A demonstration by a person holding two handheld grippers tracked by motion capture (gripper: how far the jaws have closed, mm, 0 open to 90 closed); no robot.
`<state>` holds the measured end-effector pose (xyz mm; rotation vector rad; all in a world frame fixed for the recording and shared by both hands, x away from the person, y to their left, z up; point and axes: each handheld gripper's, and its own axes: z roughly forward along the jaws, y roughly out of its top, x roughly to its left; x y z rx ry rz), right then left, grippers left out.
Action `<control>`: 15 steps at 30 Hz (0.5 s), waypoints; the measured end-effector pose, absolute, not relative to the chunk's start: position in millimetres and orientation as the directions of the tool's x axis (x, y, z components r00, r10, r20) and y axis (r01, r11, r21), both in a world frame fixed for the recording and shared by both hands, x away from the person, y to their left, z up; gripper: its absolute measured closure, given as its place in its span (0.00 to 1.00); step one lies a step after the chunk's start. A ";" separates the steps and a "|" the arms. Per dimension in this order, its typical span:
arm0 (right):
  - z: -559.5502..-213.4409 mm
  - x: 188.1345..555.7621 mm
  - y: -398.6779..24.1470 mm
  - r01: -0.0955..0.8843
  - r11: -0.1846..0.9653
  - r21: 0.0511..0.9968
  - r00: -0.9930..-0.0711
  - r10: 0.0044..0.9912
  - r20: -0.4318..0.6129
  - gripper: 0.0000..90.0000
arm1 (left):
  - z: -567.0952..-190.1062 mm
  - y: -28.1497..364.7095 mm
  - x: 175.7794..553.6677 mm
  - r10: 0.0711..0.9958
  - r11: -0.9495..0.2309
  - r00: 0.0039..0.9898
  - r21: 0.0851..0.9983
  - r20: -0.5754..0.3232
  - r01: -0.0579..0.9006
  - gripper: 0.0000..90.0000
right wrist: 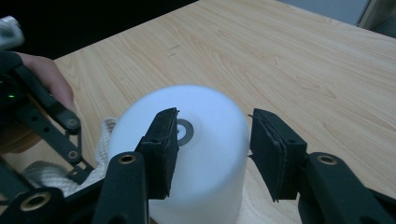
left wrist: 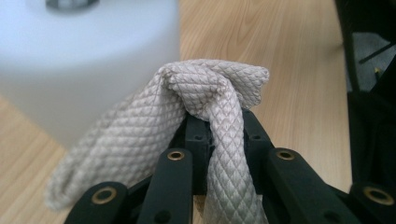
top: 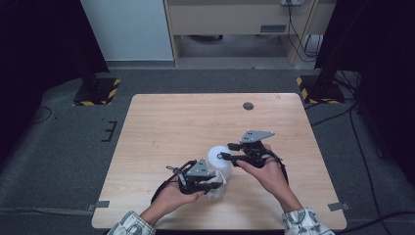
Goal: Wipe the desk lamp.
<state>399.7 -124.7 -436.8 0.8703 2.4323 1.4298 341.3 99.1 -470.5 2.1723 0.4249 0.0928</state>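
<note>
The white cylinder [top: 219,157] stands upright on the tabletop [top: 171,122] (axis vertical). The right gripper [right wrist: 212,149] fingers hover half-open above it; the left gripper [top: 217,186] clamps a woven cloth [left wrist: 205,93].

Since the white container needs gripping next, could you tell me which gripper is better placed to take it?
Probably the right gripper: its open jaws already hover over the top of the white container. The left gripper is shut on the cloth beside it.

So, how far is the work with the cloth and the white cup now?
Done: the left gripper has the cloth pinched beside the white cup. In hand: the right gripper hangs over the cup, jaws apart. Left, probably: gripping the cup and wiping it.
</note>
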 end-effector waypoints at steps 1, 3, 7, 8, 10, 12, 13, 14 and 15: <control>-436.9 400.0 -124.8 0.391 0.362 0.846 -0.810 0.571 0.130 0.58 | -468.5 97.0 340.9 0.333 -0.529 0.939 0.806 -0.090 0.265 0.86; -437.2 400.4 -125.4 0.395 0.359 0.846 -0.810 0.570 0.136 0.58 | -466.1 91.7 340.4 0.333 -0.505 0.938 0.821 -0.097 0.264 0.86; -437.9 400.6 -126.0 0.396 0.355 0.847 -0.811 0.567 0.141 0.58 | -472.3 87.0 341.0 0.333 -0.552 0.940 0.793 -0.072 0.256 0.86; -437.9 400.7 -126.1 0.395 0.355 0.847 -0.812 0.566 0.141 0.58 | -475.2 87.7 341.5 0.337 -0.562 0.939 0.784 -0.074 0.263 0.86; -438.1 400.9 -126.2 0.395 0.355 0.848 -0.813 0.565 0.142 0.58 | -479.2 90.1 343.2 0.341 -0.581 0.937 0.765 -0.079 0.276 0.86; -438.1 400.8 -126.0 0.392 0.356 0.848 -0.813 0.565 0.139 0.58 | -480.4 93.1 344.8 0.342 -0.587 0.935 0.757 -0.091 0.288 0.86; -438.0 400.5 -125.8 0.393 0.356 0.848 -0.813 0.566 0.139 0.58 | -480.6 94.7 345.2 0.341 -0.590 0.935 0.754 -0.092 0.289 0.86; -437.9 400.4 -125.7 0.393 0.357 0.848 -0.813 0.566 0.139 0.58 | -480.9 96.4 345.3 0.341 -0.596 0.936 0.750 -0.089 0.288 0.85; -437.9 400.3 -125.7 0.392 0.358 0.848 -0.813 0.566 0.137 0.58 | -481.2 98.6 345.3 0.340 -0.604 0.937 0.745 -0.081 0.284 0.85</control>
